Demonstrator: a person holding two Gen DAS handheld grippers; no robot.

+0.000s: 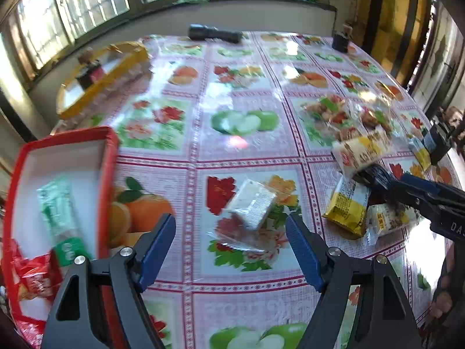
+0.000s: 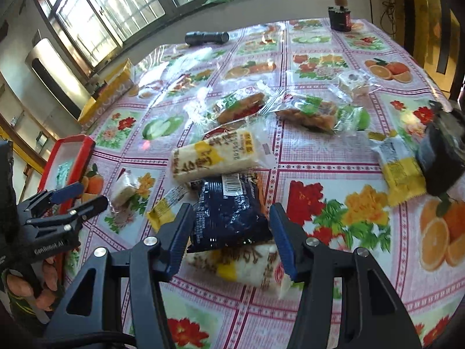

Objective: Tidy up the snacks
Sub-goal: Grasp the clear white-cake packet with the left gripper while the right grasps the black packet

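My left gripper point(image 1: 231, 228) is open, its jaws on either side of a clear-wrapped white snack point(image 1: 251, 208) on the table; it also shows in the right wrist view point(image 2: 123, 189). A red tray point(image 1: 109, 157) at the left holds a green packet point(image 1: 58, 212) and red packets point(image 1: 35, 279). My right gripper point(image 2: 231, 222) is open around a dark blue packet point(image 2: 229, 212) that lies on white-yellow rice-cake packs point(image 2: 215, 155). Yellow packets point(image 1: 347, 206) lie near it.
A flowered tablecloth point(image 1: 232, 110) covers the table. A black flashlight point(image 1: 215, 33) lies at the far edge. A yellow-rimmed tray point(image 1: 101, 72) sits far left. Clear-wrapped pastries point(image 2: 308, 113) lie mid-table. A dark jar point(image 2: 340, 17) stands far right, and a black object point(image 2: 441, 154) at right.
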